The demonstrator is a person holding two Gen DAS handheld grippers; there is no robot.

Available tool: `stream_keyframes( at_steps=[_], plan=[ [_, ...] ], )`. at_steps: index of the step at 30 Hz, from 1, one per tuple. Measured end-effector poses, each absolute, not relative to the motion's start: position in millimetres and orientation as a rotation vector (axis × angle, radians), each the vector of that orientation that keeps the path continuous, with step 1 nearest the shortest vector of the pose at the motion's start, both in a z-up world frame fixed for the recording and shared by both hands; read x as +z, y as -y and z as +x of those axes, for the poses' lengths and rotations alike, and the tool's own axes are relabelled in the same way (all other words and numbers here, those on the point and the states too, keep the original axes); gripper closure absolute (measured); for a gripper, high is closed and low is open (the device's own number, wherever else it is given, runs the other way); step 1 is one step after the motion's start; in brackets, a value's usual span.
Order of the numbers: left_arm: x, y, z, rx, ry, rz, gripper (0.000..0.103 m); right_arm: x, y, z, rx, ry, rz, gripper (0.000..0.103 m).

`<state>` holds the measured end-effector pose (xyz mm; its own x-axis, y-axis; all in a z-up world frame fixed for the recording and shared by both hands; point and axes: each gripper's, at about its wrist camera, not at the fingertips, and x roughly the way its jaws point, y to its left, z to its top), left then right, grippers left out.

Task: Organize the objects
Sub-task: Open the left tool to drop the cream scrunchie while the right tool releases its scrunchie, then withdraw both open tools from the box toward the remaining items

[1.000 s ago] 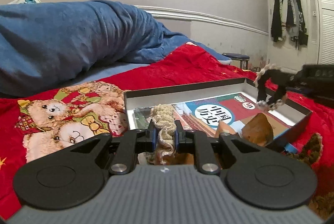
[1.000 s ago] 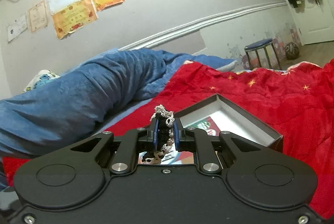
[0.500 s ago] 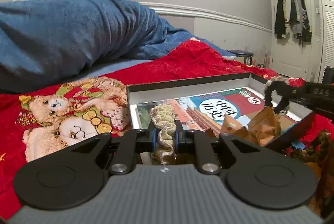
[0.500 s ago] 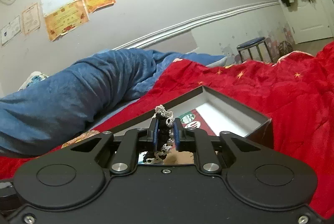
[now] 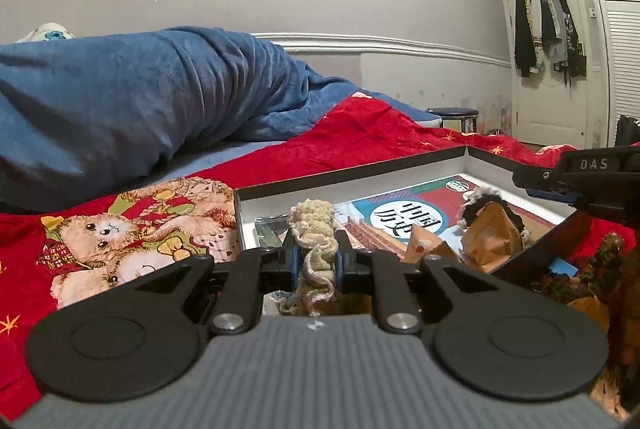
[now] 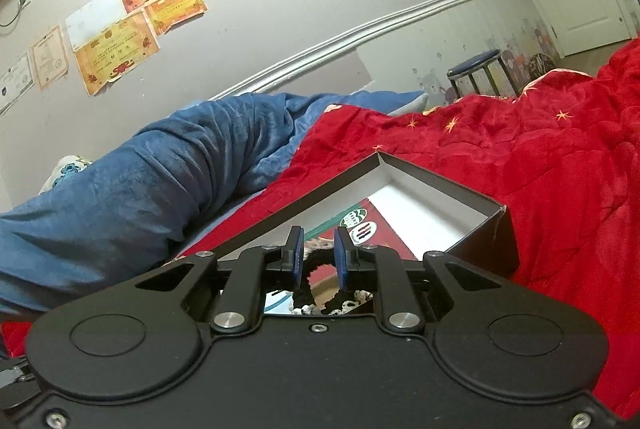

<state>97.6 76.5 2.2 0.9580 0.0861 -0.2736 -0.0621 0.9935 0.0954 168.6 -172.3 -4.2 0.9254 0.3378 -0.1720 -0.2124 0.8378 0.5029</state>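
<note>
Cream, fuzzy knitted yarn, a scrunchie-like band [image 5: 314, 229], sits pinched between the closed jaws of your left gripper [image 5: 316, 261], held just above the near-left corner of the shallow dark box with white inner walls [image 5: 352, 171]; your right gripper [image 6: 316, 259] stands with its jaws apart and nothing between them, and the black crocheted ring with pale trim [image 6: 320, 299] lies just below them on the box's contents, so that one looks delivered; in the left view it rests against a crumpled tan paper packet [image 5: 494, 239] on the red-and-teal printed book [image 5: 404, 207]. For the step in hand, carry the cream band forward past the box wall before you let go; lower it until it nearly touches the book, on bare cover beside the other ring, then part the jaws fully; soft yarn can cling to the blue pads [image 5: 295, 263], so lift away straight and slowly; keep the two tools well apart.
</note>
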Motion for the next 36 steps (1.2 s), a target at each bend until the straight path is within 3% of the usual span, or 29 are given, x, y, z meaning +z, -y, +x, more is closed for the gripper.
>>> stream_keyframes(
  at_steps=[12,13,14,17,18,21,24,30,36],
  plan=[
    [-2.1,-79.1,105.4,0.044,-0.334,0.073,0.076,-4.4,169.1,159.9,0.311,-0.251,0.487,0.082],
    [-2.3,-79.9,105.5,0.039,-0.339,0.067,0.073,-3.7,168.1,157.8,0.309,-0.245,0.482,0.080],
    [-2.4,-80.4,106.1,0.035,-0.343,0.063,0.060,-3.1,167.6,155.1,0.306,-0.238,0.479,0.077],
    [-2.7,-79.7,106.0,0.032,-0.344,0.064,0.048,-1.3,170.6,145.6,0.283,-0.205,0.491,0.049],
    [-2.5,-78.6,105.3,0.033,-0.341,0.069,0.037,-1.1,173.0,142.7,0.273,-0.195,0.506,0.047],
    [-0.6,-75.2,99.5,0.030,-0.307,0.086,0.020,-1.2,182.9,132.7,0.240,-0.183,0.552,0.035],
    [2.9,-69.1,87.0,0.039,-0.237,0.117,0.014,-1.9,195.5,120.7,0.221,-0.175,0.601,0.020],
    [10.4,-44.9,48.0,-0.035,-0.088,0.200,0.004,1.2,210.3,98.6,0.249,-0.229,0.602,0.018],
    [10.0,1.2,7.7,-0.170,-0.226,0.225,0.001,10.5,204.6,69.8,0.306,-0.273,0.524,0.010]
  ],
)
